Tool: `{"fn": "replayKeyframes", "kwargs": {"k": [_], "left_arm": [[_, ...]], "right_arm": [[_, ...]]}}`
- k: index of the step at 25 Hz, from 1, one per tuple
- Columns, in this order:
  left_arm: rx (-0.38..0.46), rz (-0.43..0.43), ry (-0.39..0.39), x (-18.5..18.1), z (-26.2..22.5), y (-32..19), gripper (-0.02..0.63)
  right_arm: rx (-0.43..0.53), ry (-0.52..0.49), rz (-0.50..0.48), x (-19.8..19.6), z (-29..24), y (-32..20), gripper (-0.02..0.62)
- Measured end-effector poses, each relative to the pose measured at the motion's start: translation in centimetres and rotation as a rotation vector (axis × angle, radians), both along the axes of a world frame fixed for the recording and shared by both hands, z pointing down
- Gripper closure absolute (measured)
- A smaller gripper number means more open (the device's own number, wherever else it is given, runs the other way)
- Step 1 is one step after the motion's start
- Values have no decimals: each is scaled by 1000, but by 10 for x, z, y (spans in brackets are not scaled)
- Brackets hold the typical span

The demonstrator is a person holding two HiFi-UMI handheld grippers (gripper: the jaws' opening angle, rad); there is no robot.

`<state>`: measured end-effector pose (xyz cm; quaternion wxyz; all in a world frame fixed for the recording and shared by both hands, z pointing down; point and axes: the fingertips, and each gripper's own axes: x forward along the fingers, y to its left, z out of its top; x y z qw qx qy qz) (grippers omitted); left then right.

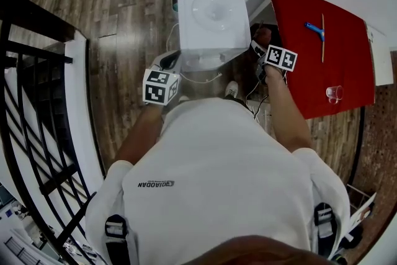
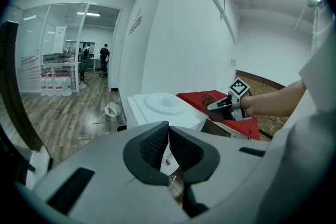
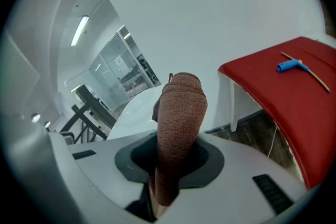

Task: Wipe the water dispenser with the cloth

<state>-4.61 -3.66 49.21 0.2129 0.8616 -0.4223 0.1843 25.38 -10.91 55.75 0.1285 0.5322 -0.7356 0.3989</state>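
The right gripper (image 3: 176,161) is clamped on the cloth (image 3: 180,113) — a rust-brown, knitted-looking fold that fills the gap between its jaws and stands up beyond the tips. In the head view the gripper and the cloth sit at the upper right side of the water dispenser (image 1: 208,22), in the narrow space between it and the red-covered bench (image 1: 347,71). Whether the cloth actually touches the white casing cannot be told from any view.

The left gripper (image 2: 168,135) has its jaws brought together, the dark ribbed pads (image 2: 153,145) meeting at the tips with only a thin slit lower down — nothing is held between them. It sits low at the front left corner of the dispenser, aimed across its top towards the other gripper.

The dispenser stands on the wooden floor against a white wall, with its round top recess bare. On the bench lie a blue-handled item (image 3: 289,65) and a thin stick (image 3: 311,74), well apart from the cloth.
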Motion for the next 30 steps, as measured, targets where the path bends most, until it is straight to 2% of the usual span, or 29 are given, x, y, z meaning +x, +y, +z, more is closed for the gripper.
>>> {"fn": "replayKeyframes", "kwargs": {"k": [2,4,9,13,16,19,23,30], "left_arm": [[-4,-4,-1,-3,2,0,605],[-10,-8,-3,-9,4,3,605],[-22,-31,-7,-24,10,9,604],[-21,-60,2,-36,10,13,605],[-29,-90,8,-48,12,22,604],[-40,-120,4,-59,16,28,604],[-53,-163,1,-73,20,36,604],[-73,-184,-10,-82,29,42,604]], "right_arm": [[61,65,-20,-6,-10,3,529],[135,91,-75,-29,-24,9,529],[267,37,-349,-135,-42,34,529],[291,50,-588,-209,-23,60,529],[276,68,-721,-246,-4,79,529],[275,116,-853,-272,12,91,529],[284,234,-999,-293,33,99,529],[279,411,-1131,-292,63,104,529]]}}
